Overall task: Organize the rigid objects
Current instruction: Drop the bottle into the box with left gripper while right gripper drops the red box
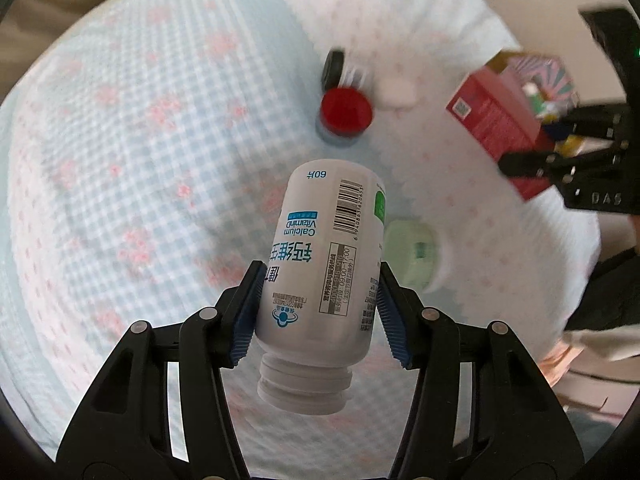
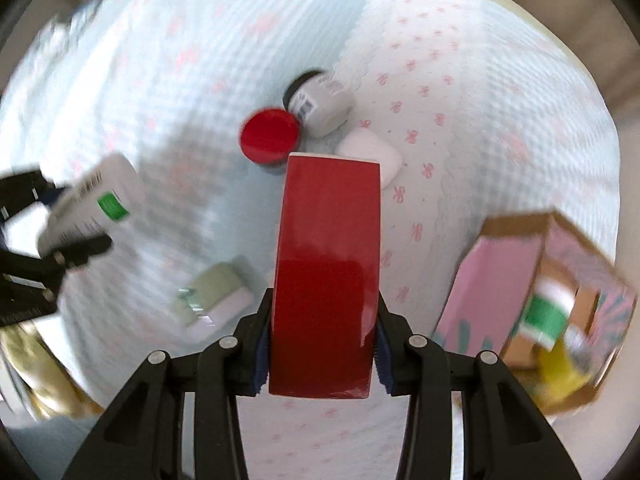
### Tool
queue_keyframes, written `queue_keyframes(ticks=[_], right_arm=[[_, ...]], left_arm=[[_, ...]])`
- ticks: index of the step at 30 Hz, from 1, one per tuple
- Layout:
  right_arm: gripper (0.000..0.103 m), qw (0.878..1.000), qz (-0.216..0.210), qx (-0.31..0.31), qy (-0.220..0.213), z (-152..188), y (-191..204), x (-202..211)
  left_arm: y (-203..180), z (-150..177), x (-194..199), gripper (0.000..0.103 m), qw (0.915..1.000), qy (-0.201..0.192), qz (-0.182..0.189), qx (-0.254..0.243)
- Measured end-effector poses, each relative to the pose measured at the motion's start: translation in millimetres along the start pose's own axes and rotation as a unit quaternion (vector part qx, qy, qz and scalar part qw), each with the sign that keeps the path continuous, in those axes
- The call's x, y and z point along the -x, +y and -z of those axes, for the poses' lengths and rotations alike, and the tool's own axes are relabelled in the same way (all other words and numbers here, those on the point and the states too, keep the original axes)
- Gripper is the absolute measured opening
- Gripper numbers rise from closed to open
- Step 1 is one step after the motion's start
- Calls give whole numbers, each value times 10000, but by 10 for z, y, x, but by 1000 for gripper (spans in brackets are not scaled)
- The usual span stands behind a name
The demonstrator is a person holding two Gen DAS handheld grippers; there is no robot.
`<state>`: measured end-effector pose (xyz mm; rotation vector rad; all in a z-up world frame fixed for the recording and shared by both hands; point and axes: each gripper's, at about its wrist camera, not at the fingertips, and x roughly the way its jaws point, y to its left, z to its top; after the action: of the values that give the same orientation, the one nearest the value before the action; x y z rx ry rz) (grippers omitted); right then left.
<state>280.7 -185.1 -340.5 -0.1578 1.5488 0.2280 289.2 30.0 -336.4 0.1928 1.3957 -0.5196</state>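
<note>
Progress of the tidying, seen from both wrist cameras. The left gripper (image 1: 320, 312) has its blue-padded fingers (image 1: 247, 312) closed on a white plastic calcium-tablet bottle with printed label and barcode (image 1: 324, 256), held clear above the bed's blue-and-white checked quilt with pink bows (image 1: 140, 140), its capless neck toward the camera. The right gripper (image 2: 322, 344) has its fingers clamped on the sides of a tall red glossy carton (image 2: 328, 264), likewise lifted off the quilt. An open pink patterned cardboard box (image 2: 512, 264), already containing a green-labelled item and something yellow, appears to be the collecting container. Remaining on the quilt are a red-lidded round jar (image 2: 270, 141), a grey bottle with a black cap lying on its side (image 2: 320, 100), a small white rounded case (image 2: 370, 152) and a pale green pack (image 2: 212, 300). The task looks partly done: two items in hand, four left.
</note>
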Motion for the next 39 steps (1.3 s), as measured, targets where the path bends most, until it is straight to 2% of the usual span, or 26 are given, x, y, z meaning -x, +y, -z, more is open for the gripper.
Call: queue_keyframes(ticks=[5,9,16,20,24,28,34,39], right_arm=[[39,9956,-383,-746,-417,108,-47,482],[39,9875,-579,-1238,-785,335,-137,858],[39,9715,-581,-1726,-1518,730,-378,1638],[39,9646,-546,-1909,-1736,924,-659,1807],[39,9622,-505,-1982,-1796,1120,-1081,1870],[39,9612,-495,-2102,-1714,1323,-1671,1859],[39,9587,-449,-2337,-1556,1481,-2469,1740],[39,9557,-487,-2519,-1440,1528,-3045,1572]], left_arm=[[-198,30,412,51,9990,-381,198,123],[-416,59,718,51,9969,-700,311,186],[-948,-89,1135,50,9927,-1139,355,190],[-1315,-197,1211,48,9903,-1336,336,161],[-1688,-301,1126,48,9890,-1416,238,346],[-2075,-447,906,47,9888,-1370,332,493],[-2736,-808,420,47,9894,-1217,551,574],[-3246,-1166,-9,47,9922,-992,614,438]])
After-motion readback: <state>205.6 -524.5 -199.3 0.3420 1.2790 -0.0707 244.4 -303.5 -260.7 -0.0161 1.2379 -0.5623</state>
